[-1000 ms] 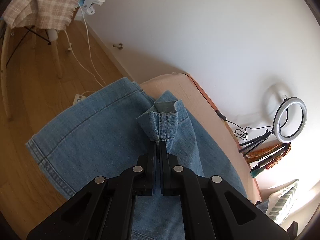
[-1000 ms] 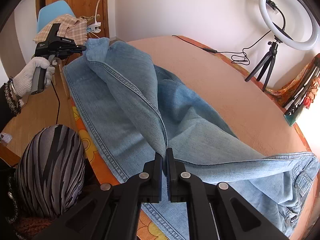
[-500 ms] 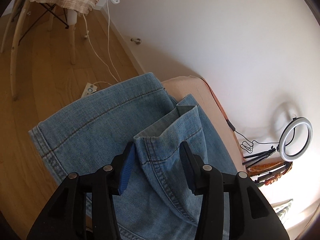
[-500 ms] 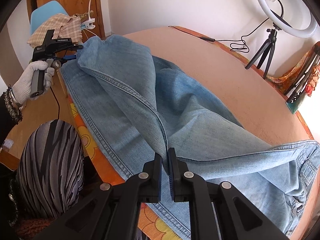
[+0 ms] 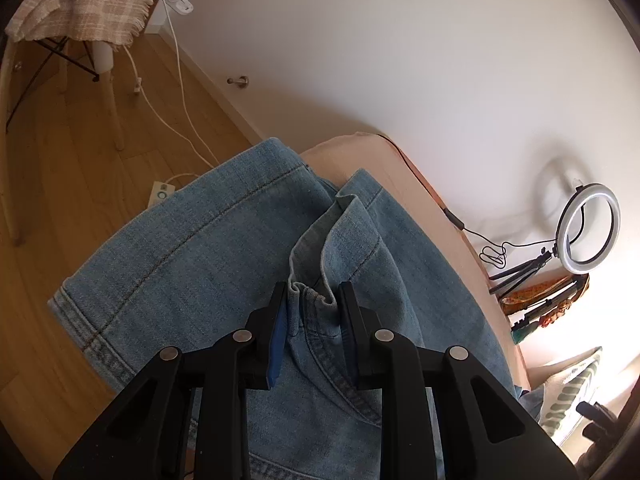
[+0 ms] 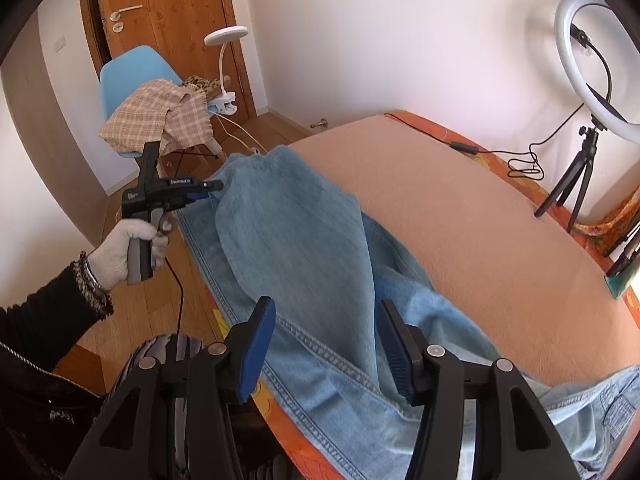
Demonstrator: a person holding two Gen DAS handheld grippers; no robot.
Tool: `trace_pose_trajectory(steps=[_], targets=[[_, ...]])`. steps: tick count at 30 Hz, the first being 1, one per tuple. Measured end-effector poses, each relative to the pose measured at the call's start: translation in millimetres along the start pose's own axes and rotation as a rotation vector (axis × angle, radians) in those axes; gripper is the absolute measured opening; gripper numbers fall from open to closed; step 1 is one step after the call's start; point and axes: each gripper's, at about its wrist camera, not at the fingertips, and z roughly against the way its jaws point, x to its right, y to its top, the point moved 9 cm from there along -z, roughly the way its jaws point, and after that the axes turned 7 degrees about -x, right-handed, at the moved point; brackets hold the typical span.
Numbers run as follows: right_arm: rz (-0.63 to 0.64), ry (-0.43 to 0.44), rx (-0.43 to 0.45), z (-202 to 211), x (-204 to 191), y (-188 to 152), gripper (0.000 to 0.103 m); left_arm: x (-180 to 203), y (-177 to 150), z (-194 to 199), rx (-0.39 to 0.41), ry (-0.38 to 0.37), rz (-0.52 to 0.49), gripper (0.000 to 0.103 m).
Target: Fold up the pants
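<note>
Light blue denim pants point(image 6: 304, 264) lie along the near edge of the pink-covered table point(image 6: 460, 208), one leg folded over the other. Their hem end point(image 5: 168, 264) overhangs the table end above the floor. My left gripper point(image 5: 312, 304) is partly open, with a bunched denim hem between its fingers; it also shows in the right wrist view point(image 6: 208, 190) at the hem end of the pants. My right gripper point(image 6: 326, 344) is open above the pants' side seam, holding nothing.
A ring light on a tripod point(image 6: 588, 80) stands at the table's far right, with a black cable point(image 6: 464, 146) along the far edge. A blue chair with a plaid cloth point(image 6: 156, 116) and a clip lamp point(image 6: 226, 40) stand on the wooden floor.
Both grippers were shut on denim a second ago. The left opened, then narrowed onto the bunched hem. The right gripper has just opened and let go of the fold, which now lies flat.
</note>
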Motion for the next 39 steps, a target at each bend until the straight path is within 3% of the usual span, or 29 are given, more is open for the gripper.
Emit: trace_pose_trajectory(steps=[10, 13, 22, 25, 27, 32, 39], targets=[[0.037, 0.152, -0.059, -112.5, -16.2, 123.6, 0.059, -0.5, -4.4, -1.5, -0.007, 0.051, -0.071, 0.017], [0.006, 0.194, -0.086, -152.8, -19.2, 152.8, 0.059, -6.9, -3.1, -0.3, -0.007, 0.036, -0.047, 0.027], [-0.012, 0.255, -0.222, -254.9, -32.8, 180.2, 0.056, -7.3, -0.2, -4.4, -0.009, -0.031, -0.059, 0.029], [-0.012, 0.265, -0.244, -272.5, -37.9, 180.9, 0.047, -7.3, 3.1, -7.6, -0.007, -0.039, -0.062, 0.026], [-0.008, 0.255, -0.252, -277.5, -38.0, 179.6, 0.035, -7.3, 4.7, -9.9, -0.008, -0.051, -0.055, 0.015], [0.025, 0.213, -0.227, -271.1, -39.8, 180.1, 0.006, -7.2, 4.3, -4.6, 0.029, -0.059, -0.044, 0.010], [0.079, 0.208, -0.105, -231.2, -52.1, 207.3, 0.000, -13.8, -1.7, 27.1, 0.067, -0.091, -0.030, 0.008]])
